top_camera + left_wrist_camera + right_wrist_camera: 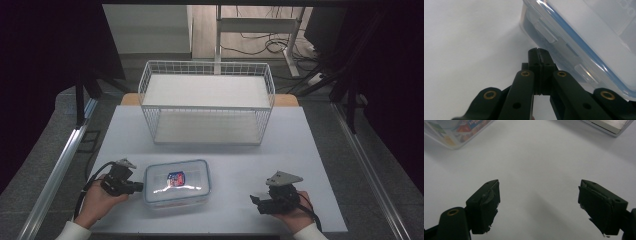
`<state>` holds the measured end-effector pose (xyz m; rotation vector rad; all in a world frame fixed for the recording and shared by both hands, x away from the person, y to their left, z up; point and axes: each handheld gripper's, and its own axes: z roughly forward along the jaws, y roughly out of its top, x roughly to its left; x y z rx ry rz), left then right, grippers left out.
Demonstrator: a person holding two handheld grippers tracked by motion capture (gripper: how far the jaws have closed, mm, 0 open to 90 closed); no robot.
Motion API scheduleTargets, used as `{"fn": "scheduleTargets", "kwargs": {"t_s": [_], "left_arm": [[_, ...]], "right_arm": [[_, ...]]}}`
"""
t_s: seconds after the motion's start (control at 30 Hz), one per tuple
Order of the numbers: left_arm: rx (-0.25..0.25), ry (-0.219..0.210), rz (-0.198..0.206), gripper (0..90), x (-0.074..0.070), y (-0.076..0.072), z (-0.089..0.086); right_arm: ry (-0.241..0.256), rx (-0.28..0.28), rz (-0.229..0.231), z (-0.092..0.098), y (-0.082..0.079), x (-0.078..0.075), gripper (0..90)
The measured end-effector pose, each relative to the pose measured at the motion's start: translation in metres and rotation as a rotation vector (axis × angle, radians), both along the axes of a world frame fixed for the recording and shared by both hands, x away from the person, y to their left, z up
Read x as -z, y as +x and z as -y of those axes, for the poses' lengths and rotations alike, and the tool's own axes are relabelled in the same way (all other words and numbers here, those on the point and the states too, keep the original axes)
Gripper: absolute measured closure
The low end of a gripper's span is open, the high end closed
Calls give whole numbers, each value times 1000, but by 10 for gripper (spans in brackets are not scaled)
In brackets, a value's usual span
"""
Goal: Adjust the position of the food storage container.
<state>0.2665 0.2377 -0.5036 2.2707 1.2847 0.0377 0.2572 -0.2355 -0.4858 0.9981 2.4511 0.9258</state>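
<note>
Container: clear plastic box with blue-sealed lid, lying flat on the white tabletop, near the front edge, left of centre
Left gripper: fingers pressed together, tips at the box's left short side, just beside its side latch; contact cannot be told
Right gripper: fingers spread wide, nothing between them, low over bare tabletop, well apart from the box
Wire basket: white, at the far side of the tabletop behind the box
</note>
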Motion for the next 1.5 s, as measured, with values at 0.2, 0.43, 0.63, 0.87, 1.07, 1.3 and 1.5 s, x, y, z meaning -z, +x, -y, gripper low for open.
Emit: {"fn": "scheduleTargets", "kwargs": {"t_s": [0.2, 0.43, 0.63, 0.87, 1.07, 1.3, 1.5], "left_arm": [[16, 0, -1, 896, 1, 10, 15], [52, -19, -13, 896, 4, 20, 39], [89, -28, -10, 897, 5, 31, 66], [100, -42, 5, 896, 5, 41, 90], [104, -45, 10, 896, 6, 45, 97], [102, -55, 20, 896, 6, 47, 95], [78, -73, 43, 895, 3, 44, 89]], "right_arm": [[9, -2, -1, -1, -1, -1, 180], [11, 0, 4, 0, -1, -1, 180], [13, 4, 5, 1, 0, -1, 179], [14, 6, 8, 3, 1, -1, 179], [19, 5, 12, 3, 0, -1, 179], [20, 4, 15, 4, 1, -1, 179], [32, 8, 27, 5, 0, -3, 179]]}}
